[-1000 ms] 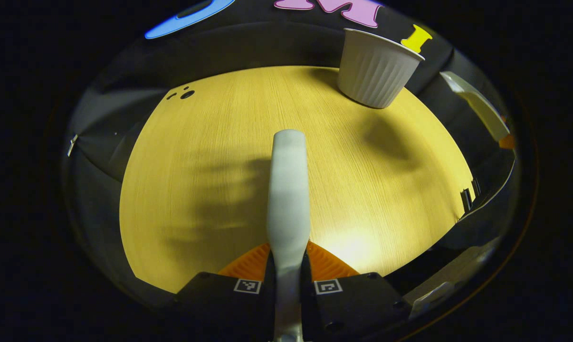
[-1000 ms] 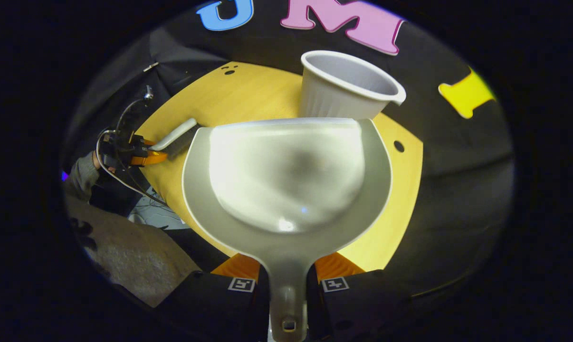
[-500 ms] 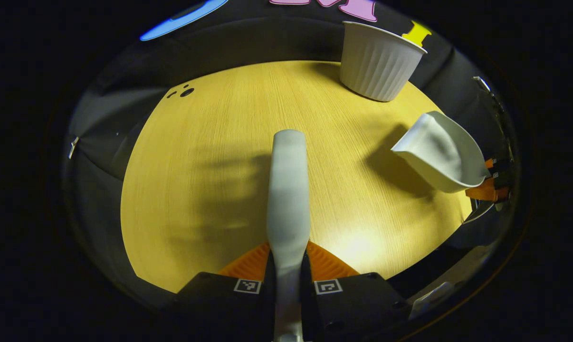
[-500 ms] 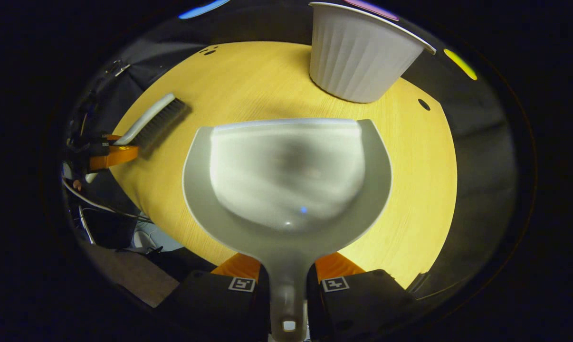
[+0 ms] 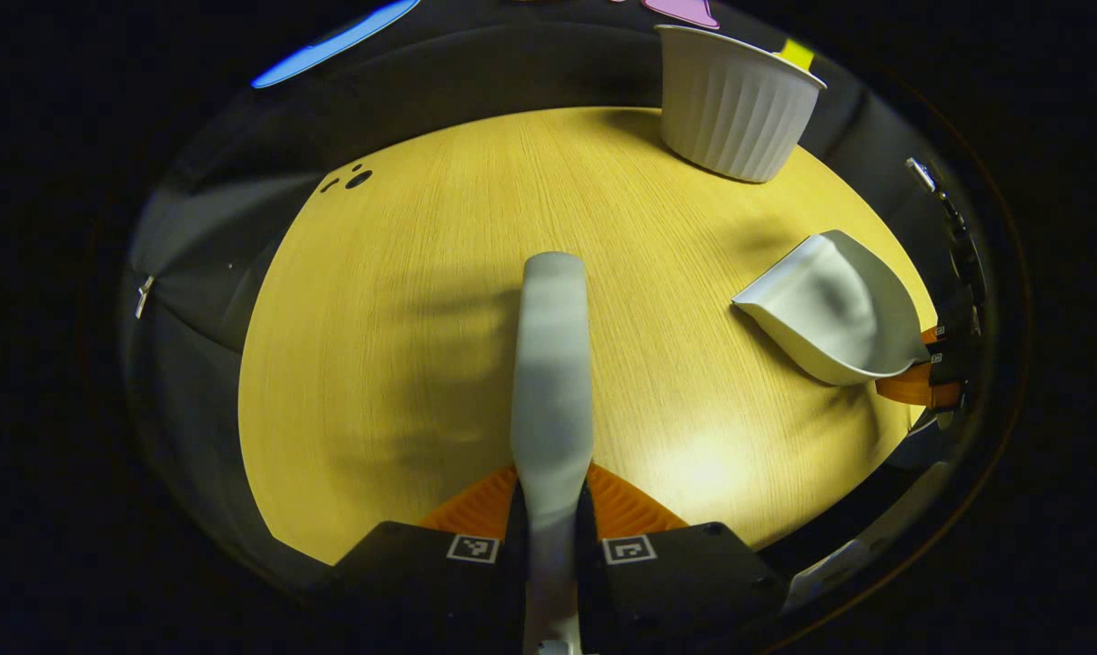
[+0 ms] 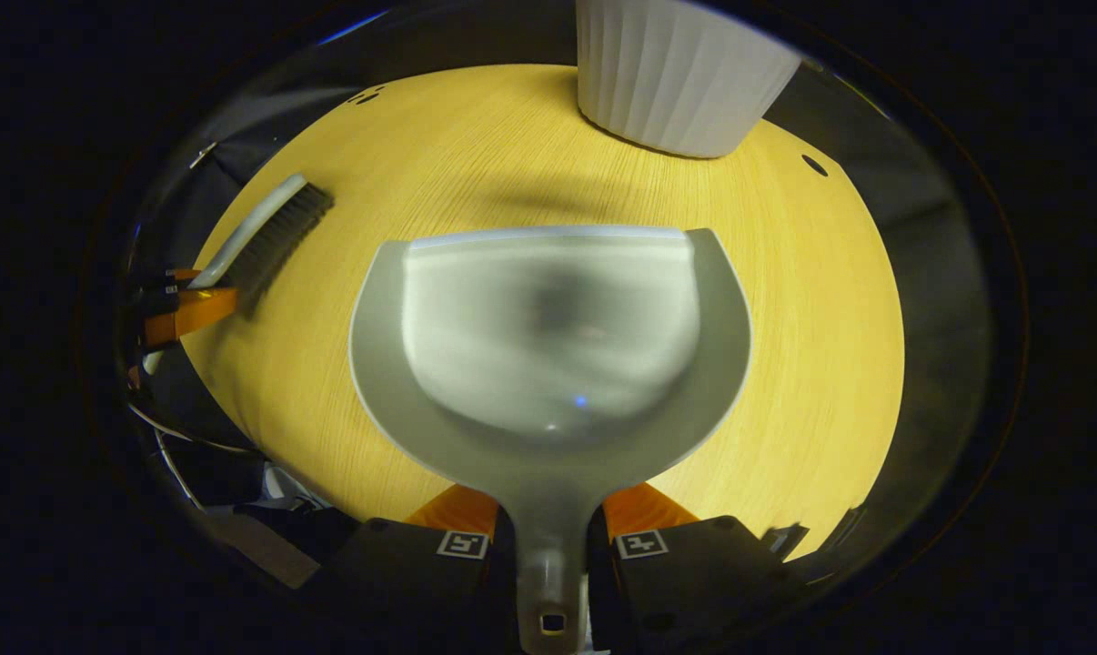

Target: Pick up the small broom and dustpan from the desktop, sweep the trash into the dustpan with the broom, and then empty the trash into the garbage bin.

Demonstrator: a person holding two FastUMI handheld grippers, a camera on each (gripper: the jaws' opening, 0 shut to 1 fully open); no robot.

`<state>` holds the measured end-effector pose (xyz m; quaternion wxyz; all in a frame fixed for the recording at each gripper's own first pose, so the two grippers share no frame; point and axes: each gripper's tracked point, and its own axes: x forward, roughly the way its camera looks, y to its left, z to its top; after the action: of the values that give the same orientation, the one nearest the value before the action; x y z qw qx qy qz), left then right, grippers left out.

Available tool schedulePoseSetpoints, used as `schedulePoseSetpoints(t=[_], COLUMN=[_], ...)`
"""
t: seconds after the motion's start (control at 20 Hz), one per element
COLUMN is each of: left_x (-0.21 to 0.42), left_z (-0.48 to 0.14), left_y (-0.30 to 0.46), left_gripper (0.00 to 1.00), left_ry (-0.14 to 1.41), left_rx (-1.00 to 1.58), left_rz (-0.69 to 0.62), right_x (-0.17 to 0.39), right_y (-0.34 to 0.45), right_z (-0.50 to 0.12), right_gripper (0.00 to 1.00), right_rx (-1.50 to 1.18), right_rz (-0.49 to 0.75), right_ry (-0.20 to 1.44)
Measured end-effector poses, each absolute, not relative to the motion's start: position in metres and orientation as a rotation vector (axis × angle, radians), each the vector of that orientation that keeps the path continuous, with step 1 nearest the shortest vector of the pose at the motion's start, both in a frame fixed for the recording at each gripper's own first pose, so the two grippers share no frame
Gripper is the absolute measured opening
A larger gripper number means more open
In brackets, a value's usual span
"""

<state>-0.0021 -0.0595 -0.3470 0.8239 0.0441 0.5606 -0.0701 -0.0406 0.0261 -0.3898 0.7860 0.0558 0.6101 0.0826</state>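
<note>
My left gripper (image 5: 553, 502) is shut on the pale handle of the small broom (image 5: 553, 364), which points out over the yellow wooden table (image 5: 403, 346). In the right gripper view the broom (image 6: 271, 229) lies low at the table's left edge, bristles down, with the left gripper (image 6: 180, 309) behind it. My right gripper (image 6: 550, 532) is shut on the handle of the grey dustpan (image 6: 548, 337), held low over the table with its pan bare. In the left gripper view the dustpan (image 5: 830, 305) sits at the right, tilted, with the right gripper (image 5: 912, 384) behind it. The white ribbed garbage bin (image 6: 676, 82) stands just beyond the dustpan's lip.
The garbage bin (image 5: 739, 109) stands at the table's far right edge. Small dark holes mark the tabletop at the far left (image 5: 357, 179) and at the right (image 6: 814, 165). Cables (image 6: 185, 437) hang off the table's near left edge.
The right gripper has come down and back from the bin's rim, bringing the dustpan low over the table. The left gripper and broom have hardly moved.
</note>
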Motion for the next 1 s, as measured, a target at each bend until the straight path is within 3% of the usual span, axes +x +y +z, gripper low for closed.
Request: schedulePoseSetpoints(t=[0.15, 0.2, 0.3, 0.35, 0.4, 0.55, 0.6, 0.8, 0.85, 0.9, 0.95, 1.0], left_x=[-0.003, -0.003, -0.001, 0.001, 0.000, 0.000, -0.001, -0.006, -0.006, -0.007, -0.007, -0.008], left_z=[-0.348, -0.348, -0.348, -0.348, -0.347, -0.341, -0.338, -0.324, -0.319, -0.313, -0.305, -0.297], left_y=[-0.061, -0.061, -0.060, -0.060, -0.061, -0.057, -0.056, -0.055, -0.054, -0.054, -0.053, -0.052], left_gripper=[0.27, 0.29, 0.28, 0.31, 0.33, 0.33, 0.33, 0.33, 0.39, 0.33, 0.39, 0.33], left_ry=[1.198, 1.202, 1.203, 1.199, 1.198, 1.194, 1.188, 1.170, 1.164, 1.152, 1.137, 1.122], left_rx=[0.089, 0.092, 0.103, 0.110, 0.120, 0.144, 0.147, 0.152, 0.155, 0.161, 0.169, 0.178], left_rz=[-0.156, -0.158, -0.152, -0.149, -0.148, -0.140, -0.138, -0.147, -0.149, -0.150, -0.150, -0.154], right_x=[-0.042, -0.043, -0.044, -0.047, -0.048, -0.053, -0.055, -0.060, -0.061, -0.061, -0.061, -0.059], right_y=[0.025, 0.026, 0.025, 0.024, 0.024, 0.025, 0.025, 0.016, 0.014, 0.012, 0.009, 0.007], right_z=[-0.390, -0.390, -0.392, -0.392, -0.391, -0.383, -0.377, -0.350, -0.341, -0.331, -0.320, -0.309], right_gripper=[0.37, 0.34, 0.38, 0.34, 0.44, 0.36, 0.41, 0.41, 0.41, 0.41, 0.41, 0.41], right_rx=[0.106, 0.104, 0.098, 0.087, 0.080, 0.089, 0.100, 0.131, 0.141, 0.149, 0.155, 0.160], right_rz=[0.183, 0.183, 0.184, 0.188, 0.197, 0.209, 0.211, 0.221, 0.223, 0.221, 0.219, 0.219], right_ry=[1.312, 1.311, 1.318, 1.326, 1.321, 1.312, 1.309, 1.279, 1.266, 1.248, 1.228, 1.203])
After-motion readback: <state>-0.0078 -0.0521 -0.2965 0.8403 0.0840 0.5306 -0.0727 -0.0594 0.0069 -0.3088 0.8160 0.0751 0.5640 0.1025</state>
